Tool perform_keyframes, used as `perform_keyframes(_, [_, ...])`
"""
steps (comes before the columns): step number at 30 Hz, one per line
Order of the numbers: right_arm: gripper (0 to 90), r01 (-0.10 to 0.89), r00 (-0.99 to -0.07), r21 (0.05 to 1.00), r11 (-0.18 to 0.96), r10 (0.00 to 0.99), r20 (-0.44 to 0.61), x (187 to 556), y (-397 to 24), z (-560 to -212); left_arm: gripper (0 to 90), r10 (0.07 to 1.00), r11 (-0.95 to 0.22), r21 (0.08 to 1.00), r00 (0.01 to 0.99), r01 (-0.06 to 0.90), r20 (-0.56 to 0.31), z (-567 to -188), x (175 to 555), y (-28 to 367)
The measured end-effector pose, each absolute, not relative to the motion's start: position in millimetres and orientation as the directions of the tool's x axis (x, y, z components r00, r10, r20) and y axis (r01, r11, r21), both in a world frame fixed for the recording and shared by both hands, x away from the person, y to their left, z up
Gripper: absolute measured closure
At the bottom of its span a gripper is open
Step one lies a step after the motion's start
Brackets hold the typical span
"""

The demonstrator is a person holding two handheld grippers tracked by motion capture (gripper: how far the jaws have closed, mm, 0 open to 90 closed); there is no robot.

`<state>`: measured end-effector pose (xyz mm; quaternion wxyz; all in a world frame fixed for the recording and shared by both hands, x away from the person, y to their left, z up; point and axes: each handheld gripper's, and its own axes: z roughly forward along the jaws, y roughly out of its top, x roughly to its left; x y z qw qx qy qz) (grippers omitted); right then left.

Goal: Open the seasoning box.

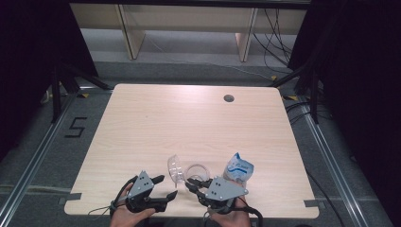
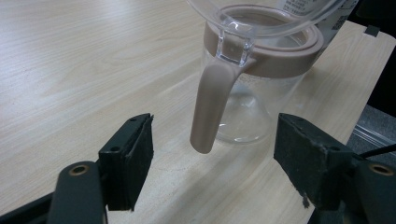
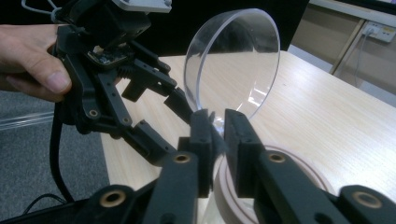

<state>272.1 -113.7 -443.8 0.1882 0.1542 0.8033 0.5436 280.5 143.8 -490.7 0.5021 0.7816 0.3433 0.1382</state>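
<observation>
A clear pitcher (image 1: 196, 172) with a beige rim and handle (image 2: 212, 102) stands near the table's front edge. Its round clear lid (image 1: 175, 169) is flipped up on edge at the left. My left gripper (image 1: 169, 186) is open to the left of the pitcher, and the handle hangs just beyond its wide-apart jaws (image 2: 212, 163). My right gripper (image 1: 196, 183) reaches over the rim (image 3: 299, 172). Its jaws (image 3: 217, 126) stand a narrow gap apart with the lower edge of the lid (image 3: 233, 60) between them. I cannot tell whether the pads touch it.
A blue-and-white packet (image 1: 239, 168) stands just right of the pitcher. A cable hole (image 1: 229, 98) sits at the table's far right. The left gripper (image 3: 159, 116) and the hand holding it (image 3: 32, 60) are close behind the lid. The table's front edge (image 1: 189, 215) is right below both grippers.
</observation>
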Motion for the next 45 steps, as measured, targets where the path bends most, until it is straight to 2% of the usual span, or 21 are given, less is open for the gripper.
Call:
perform_keyframes(1, [80.6, 0.043, -0.882, 0.931, 0.361, 0.452, -0.135, 272.1, -113.7, -443.8, 28.0, 0.68, -0.259, 0.879, 0.722, 0.4, -0.129, -490.7, 280.1, 143.2])
perform_keyframes(2, [74.3, 0.051, -0.874, 0.928, 0.369, 0.466, -0.137, 270.8, -116.4, -444.3, 27.7, 0.678, -0.269, 0.875, 0.724, 0.403, -0.125, -490.3, 279.8, 143.9])
perform_keyframes(5, [69.7, 0.068, -0.88, 0.925, 0.375, 0.459, -0.121, 270.8, -119.8, -445.2, 27.5, 0.679, -0.269, 0.875, 0.724, 0.402, -0.124, -490.3, 279.9, 144.1])
perform_keyframes(7, [63.1, 0.079, -0.878, 0.923, 0.377, 0.466, -0.115, 269.2, -127.8, -447.3, 27.1, 0.681, -0.261, 0.878, 0.721, 0.4, -0.126, -490.8, 280.1, 143.6])
perform_keyframes(16, [55.4, 0.096, -0.866, 0.927, 0.361, 0.489, -0.101, 259.5, -153.8, -446.1, 26.7, 0.674, -0.271, 0.877, 0.729, 0.396, -0.121, -491.2, 281.0, 144.2])
perform_keyframes(29, [46.5, 0.144, -0.856, 0.923, 0.357, 0.513, -0.065, 243.5, -190.8, -458.0, 26.1, 0.681, -0.271, 0.871, 0.721, 0.41, -0.128, -491.9, 281.3, 144.6])
perform_keyframes(45, [42.5, 0.182, -0.801, 0.927, 0.328, 0.596, -0.053, 228.9, -233.3, -462.2, 26.1, 0.688, -0.265, 0.869, 0.714, 0.417, -0.132, -492.3, 281.5, 144.9])
